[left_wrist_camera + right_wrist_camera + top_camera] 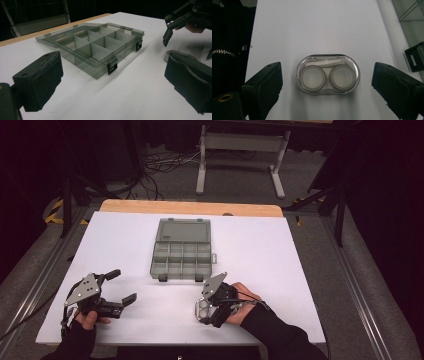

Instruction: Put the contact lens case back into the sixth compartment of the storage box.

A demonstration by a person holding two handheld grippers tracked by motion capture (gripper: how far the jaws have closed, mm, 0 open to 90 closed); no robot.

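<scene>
While my right gripper (327, 87) straddles it with jaws apart, not touching, I see the oval clear-plastic lens case (328, 74), two round grey wells, glossy, on matte white table (317, 30).

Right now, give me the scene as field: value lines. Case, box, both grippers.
item: clear oval contact lens case with two round grey caps, flat on the white table
right gripper: points down over the case, jaws open either side, pads not touching it
left gripper: open, holding nothing, off to the left
box: smoky transparent plastic compartment box, lid folded back flat, compartments look empty
case vs box: apart, case nearer the person
</scene>
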